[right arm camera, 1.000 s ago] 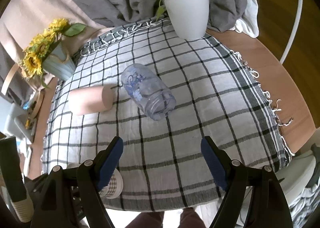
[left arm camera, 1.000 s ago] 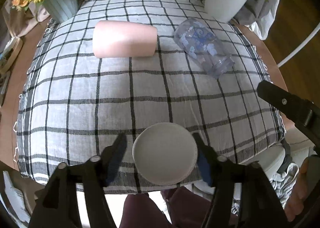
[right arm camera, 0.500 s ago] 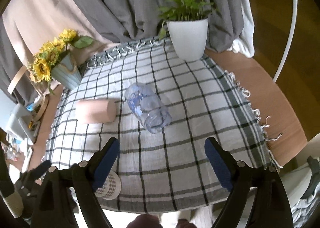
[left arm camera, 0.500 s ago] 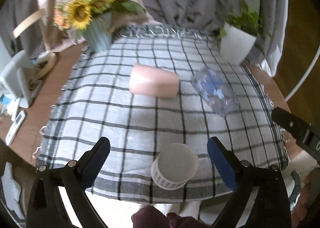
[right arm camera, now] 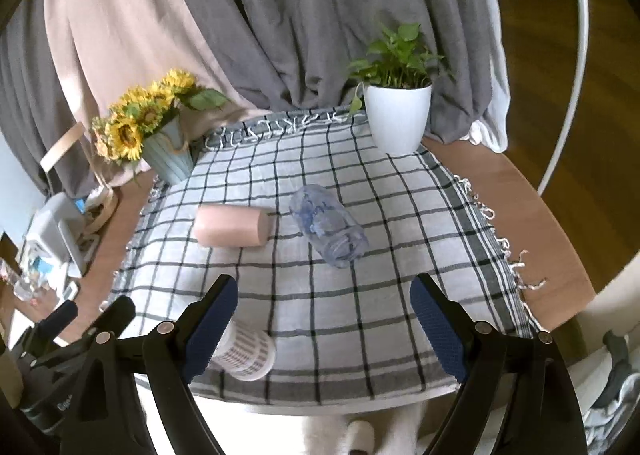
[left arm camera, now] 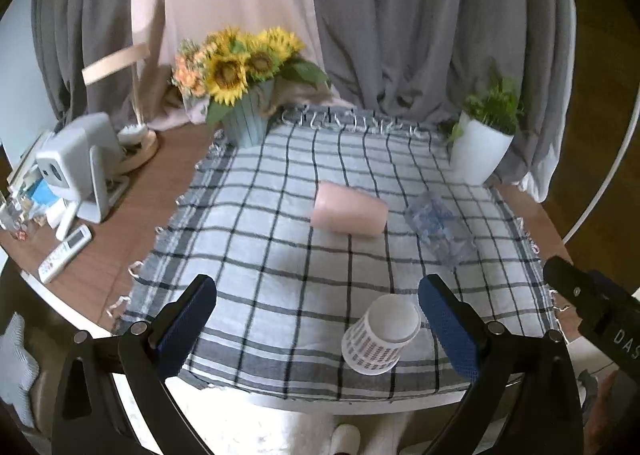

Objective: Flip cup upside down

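1. Just inside the left gripper's (left arm camera: 318,315) right finger, the cup (left arm camera: 380,339) stands base-up on the cloth (left arm camera: 280,255), untouched
2. Both grippers gape wide, empty; the right gripper (right arm camera: 324,313) hovers with the cup (right arm camera: 244,351) behind its left finger

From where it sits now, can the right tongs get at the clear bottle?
Probably yes. The right tongs are open, and only bare checked cloth lies between them and the clear bottle, lying on its side straight ahead.
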`<action>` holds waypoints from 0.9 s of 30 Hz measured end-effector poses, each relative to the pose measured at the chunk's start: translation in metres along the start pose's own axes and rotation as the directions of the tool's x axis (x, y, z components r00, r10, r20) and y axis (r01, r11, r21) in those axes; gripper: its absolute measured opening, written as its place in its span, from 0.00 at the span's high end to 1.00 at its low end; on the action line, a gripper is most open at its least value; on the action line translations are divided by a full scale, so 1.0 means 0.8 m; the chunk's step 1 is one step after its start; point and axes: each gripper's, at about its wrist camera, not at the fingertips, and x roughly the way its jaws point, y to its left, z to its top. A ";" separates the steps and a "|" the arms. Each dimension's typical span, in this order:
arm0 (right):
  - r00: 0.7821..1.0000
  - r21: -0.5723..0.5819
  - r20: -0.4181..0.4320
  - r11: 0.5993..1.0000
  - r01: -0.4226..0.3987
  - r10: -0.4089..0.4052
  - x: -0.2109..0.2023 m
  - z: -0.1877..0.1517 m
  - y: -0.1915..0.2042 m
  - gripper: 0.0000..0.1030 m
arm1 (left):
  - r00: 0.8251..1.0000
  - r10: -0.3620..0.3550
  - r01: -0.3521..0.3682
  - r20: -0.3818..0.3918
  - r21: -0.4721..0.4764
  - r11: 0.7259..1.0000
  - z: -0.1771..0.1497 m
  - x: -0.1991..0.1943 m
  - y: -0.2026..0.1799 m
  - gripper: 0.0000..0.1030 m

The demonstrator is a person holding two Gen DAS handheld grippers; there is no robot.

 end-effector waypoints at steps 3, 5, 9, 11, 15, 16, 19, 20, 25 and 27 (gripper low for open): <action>1.000 0.022 0.025 1.000 0.011 -0.011 -0.022 -0.011 0.008 0.14 | 0.999 0.000 -0.001 0.047 0.017 1.000 -0.001 -0.026 0.010 0.00; 0.999 0.027 0.040 0.999 0.023 -0.024 -0.038 -0.020 0.015 0.14 | 0.998 -0.006 0.004 0.070 0.028 1.000 -0.004 -0.041 0.016 0.00; 0.996 0.032 0.080 0.999 0.044 -0.047 -0.072 -0.042 0.030 0.14 | 0.997 -0.035 0.032 0.074 0.043 0.999 -0.017 -0.067 0.029 0.00; 0.994 0.035 0.094 0.998 0.051 -0.054 -0.085 -0.051 0.036 0.14 | 0.996 -0.042 0.038 0.083 0.055 0.998 -0.024 -0.077 0.034 0.00; 0.988 0.046 0.129 0.996 0.078 -0.083 -0.115 -0.073 0.046 0.14 | 0.992 -0.046 0.037 0.116 0.082 0.996 -0.036 -0.101 0.042 0.00; 0.987 0.048 0.134 0.995 0.085 -0.090 -0.120 -0.077 0.047 0.14 | 0.991 -0.046 0.035 0.123 0.090 0.995 -0.039 -0.107 0.043 0.00; 0.983 0.045 0.151 0.995 0.094 -0.100 -0.138 -0.091 0.054 0.14 | 0.990 -0.043 0.031 0.137 0.088 0.996 -0.045 -0.121 0.047 0.00; 0.982 0.038 0.156 0.994 0.099 -0.104 -0.144 -0.094 0.057 0.14 | 0.989 -0.043 0.031 0.141 0.086 0.996 -0.048 -0.127 0.048 0.00; 0.979 0.015 0.181 0.995 0.096 -0.098 -0.165 -0.108 0.064 0.14 | 0.988 -0.036 0.024 0.149 0.080 0.996 -0.057 -0.141 0.049 0.00; 0.978 0.000 0.191 0.996 0.090 -0.088 -0.171 -0.111 0.065 0.14 | 0.988 -0.023 0.011 0.155 0.074 0.997 -0.061 -0.147 0.049 0.00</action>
